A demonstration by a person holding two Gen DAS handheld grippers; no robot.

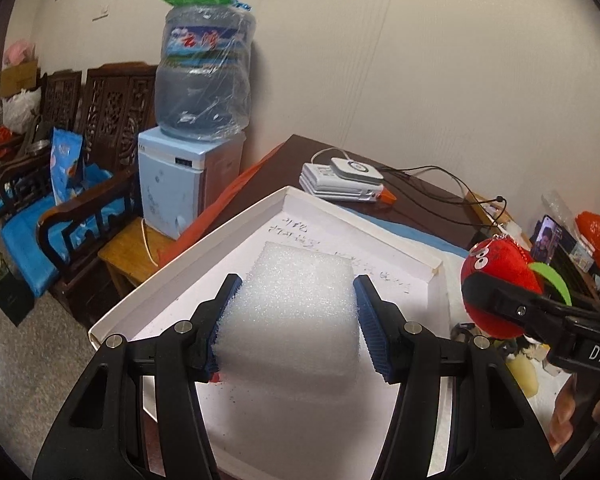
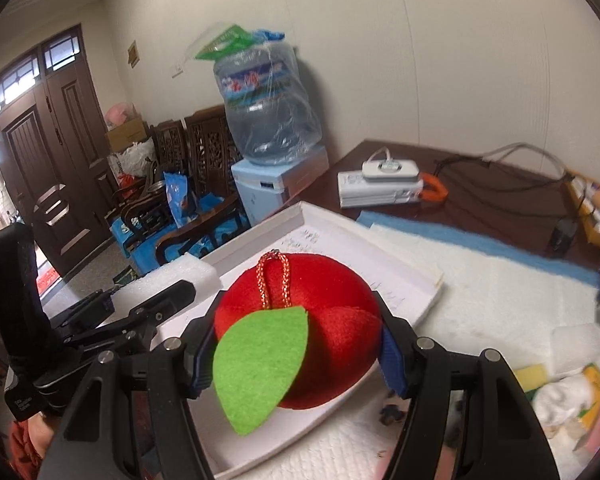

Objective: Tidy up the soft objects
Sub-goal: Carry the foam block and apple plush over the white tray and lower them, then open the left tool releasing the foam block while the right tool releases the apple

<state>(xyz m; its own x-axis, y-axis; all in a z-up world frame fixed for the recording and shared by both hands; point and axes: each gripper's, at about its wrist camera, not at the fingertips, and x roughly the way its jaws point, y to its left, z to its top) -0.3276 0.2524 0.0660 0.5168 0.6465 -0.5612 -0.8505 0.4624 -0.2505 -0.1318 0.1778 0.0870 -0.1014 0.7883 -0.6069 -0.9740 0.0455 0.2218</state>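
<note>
Both grippers loaded over the white tray (image 1: 204, 240)

We see the left gripper (image 1: 296, 322) pinching a white foam block (image 1: 292, 316) between its blue pads, held above the tray's written-on floor. The right gripper (image 2: 300, 344) clamps a red plush apple (image 2: 324, 320) — green felt leaf (image 2: 260, 364) and gold loop toward us — over the tray's near edge, just beside the foam.

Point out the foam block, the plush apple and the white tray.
foam block (image 1: 296, 312): left wrist view, middle of its top face.
plush apple (image 2: 332, 320): right wrist view, red body right of the leaf.
white tray (image 1: 228, 224): left wrist view, its far-left rim.
</note>
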